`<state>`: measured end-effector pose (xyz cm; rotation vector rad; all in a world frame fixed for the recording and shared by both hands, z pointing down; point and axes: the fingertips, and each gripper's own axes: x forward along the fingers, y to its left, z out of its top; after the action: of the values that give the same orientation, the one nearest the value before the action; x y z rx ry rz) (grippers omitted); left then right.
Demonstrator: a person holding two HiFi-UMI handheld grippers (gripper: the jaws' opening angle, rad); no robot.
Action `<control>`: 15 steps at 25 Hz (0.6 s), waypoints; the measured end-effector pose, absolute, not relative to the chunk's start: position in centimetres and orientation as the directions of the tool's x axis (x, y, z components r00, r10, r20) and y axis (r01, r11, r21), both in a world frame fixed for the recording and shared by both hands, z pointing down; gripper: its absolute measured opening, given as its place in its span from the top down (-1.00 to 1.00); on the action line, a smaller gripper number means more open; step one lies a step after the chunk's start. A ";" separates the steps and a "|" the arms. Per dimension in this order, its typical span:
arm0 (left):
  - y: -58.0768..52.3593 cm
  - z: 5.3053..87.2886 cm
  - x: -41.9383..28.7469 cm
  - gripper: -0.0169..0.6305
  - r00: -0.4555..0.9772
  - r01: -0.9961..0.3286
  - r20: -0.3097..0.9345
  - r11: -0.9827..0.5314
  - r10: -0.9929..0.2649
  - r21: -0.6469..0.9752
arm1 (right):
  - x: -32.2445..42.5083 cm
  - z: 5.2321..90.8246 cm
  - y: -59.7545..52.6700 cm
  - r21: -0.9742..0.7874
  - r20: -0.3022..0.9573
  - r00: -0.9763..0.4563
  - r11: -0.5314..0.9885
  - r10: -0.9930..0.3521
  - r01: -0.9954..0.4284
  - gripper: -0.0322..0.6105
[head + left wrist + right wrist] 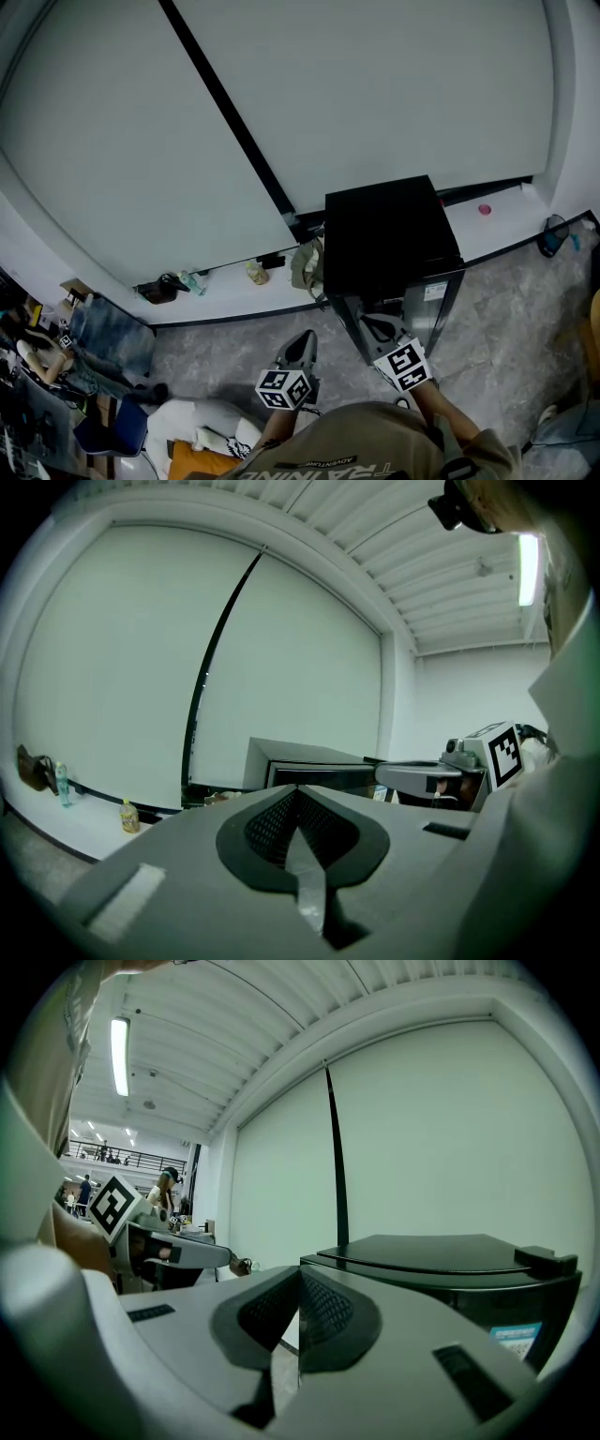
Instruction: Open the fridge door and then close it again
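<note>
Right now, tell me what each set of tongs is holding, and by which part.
Nothing is held. The left tongs and the right tongs are both shut with nothing between them. The black fridge stands just ahead, ungripped.

One black fridge [389, 234]. Two grippers: the left gripper [305, 339] and the right gripper [373, 326]. Along the white ledge [234, 292] there are two bottles, a yellow bottle [255, 273] and a clear bottle [193, 281]. There are also two bags, a dark bag [157, 292] and an olive bag [306, 263], and one small pink object [484, 209].
</note>
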<state>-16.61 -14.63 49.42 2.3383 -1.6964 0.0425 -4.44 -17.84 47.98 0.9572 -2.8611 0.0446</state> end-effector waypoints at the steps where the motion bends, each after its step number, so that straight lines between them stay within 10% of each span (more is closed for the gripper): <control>1: -14.6 49.4 -16.6 0.95 0.318 -0.940 0.170 -0.288 -0.933 0.181 | -4.5 47.9 -17.7 0.012 0.129 -0.794 0.802 -0.593 -0.597 0.91; 15: -14.8 49.8 -15.5 0.95 0.346 -0.937 0.188 -0.328 -0.919 0.123 | -4.4 48.0 -17.9 -0.034 0.130 -0.786 0.790 -0.604 -0.613 0.91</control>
<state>-15.46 -14.75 49.84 2.3987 -1.6807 0.1239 -4.39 -17.89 48.02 0.9778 -2.8653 0.1128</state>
